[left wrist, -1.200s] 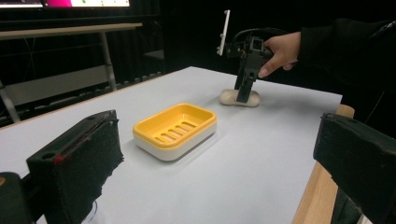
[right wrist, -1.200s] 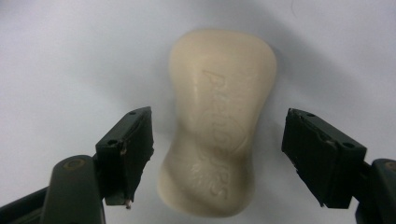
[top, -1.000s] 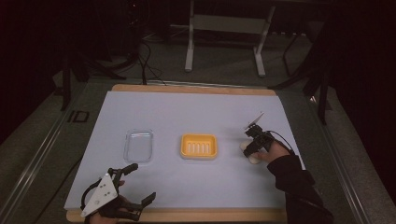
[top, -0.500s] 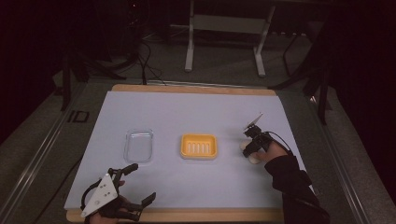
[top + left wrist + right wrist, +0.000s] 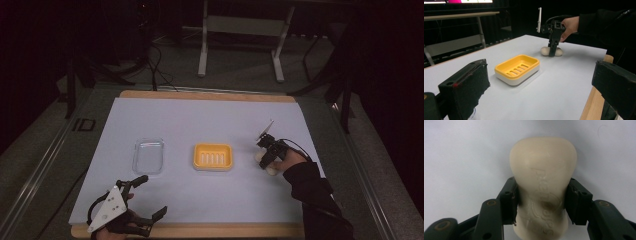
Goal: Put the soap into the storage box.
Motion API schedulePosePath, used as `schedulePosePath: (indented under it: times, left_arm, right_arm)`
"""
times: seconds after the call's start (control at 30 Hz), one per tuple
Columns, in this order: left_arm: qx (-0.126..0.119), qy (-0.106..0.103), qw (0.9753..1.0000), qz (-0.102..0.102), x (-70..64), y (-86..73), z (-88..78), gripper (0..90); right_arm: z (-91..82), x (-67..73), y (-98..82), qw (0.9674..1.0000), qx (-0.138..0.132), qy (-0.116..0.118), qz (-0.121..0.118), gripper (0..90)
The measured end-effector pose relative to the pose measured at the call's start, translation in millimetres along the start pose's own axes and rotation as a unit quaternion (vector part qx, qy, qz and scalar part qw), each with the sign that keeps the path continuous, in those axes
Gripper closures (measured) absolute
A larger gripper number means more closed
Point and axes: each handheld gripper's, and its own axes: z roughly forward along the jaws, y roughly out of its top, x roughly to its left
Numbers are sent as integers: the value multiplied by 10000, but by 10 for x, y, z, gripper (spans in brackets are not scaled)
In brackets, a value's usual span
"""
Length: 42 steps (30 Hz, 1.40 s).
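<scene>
My right tool [image 5: 541,202] clamped a cream soap [image 5: 543,167] with embossed lettering, lying on the white bench [image 5: 210,120]. My left tool [image 5: 142,196] stood apart near a yellow dish [image 5: 517,68]; the room was dark.

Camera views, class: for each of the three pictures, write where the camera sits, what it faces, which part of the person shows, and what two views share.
High view: above the person's side, facing forward and down on the table; both forearms, left claw, right claw.
Left gripper view: rides the left claw, looking across the table at the yellow soap dish; the far hand.
Right gripper view: rides the right claw, looking down on the soap bar between its jaws.
Shared: soap dish in the high and left gripper views.
</scene>
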Motion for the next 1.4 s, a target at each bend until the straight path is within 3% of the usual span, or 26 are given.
schedulePosePath:
  times: [0.4,0.6,0.67,0.7,0.73,0.87,1.1,1.23,1.33,1.4]
  left_arm:
    - [8,-11,10000,-2,0,-1,5,11]
    - [11,-17,10000,-5,1,-2,8,11]
    - [17,-15,10000,0,2,-3,7,11]
    - [20,-11,10000,1,1,-3,8,11]
    - [27,-9,10000,5,2,-3,9,11]
    - [32,-10,10000,7,2,-3,9,11]
    - [75,-38,10000,5,-2,-6,19,11]
    - [68,-42,10000,10,-1,-5,16,11]
    - [70,-42,10000,8,0,-5,16,11]
    - [70,-45,10000,10,-1,-5,16,11]
  right_arm:
    - [-193,38,73,9994,-8,-68,-326,498]
    - [-302,88,89,9979,-55,36,-639,498]
    - [-315,100,90,9961,-63,90,-876,498]
    - [-315,100,90,9961,-63,90,-876,498]
    - [-320,123,93,9942,-85,96,-1067,498]
    - [-347,154,94,9903,-215,155,-1363,498]
    - [-399,152,111,9889,-304,239,-1438,498]
    - [-439,161,114,9858,-380,307,-1605,497]
    - [-439,170,116,9815,-414,347,-1836,497]
    - [-447,181,108,9762,-472,370,-2083,497]
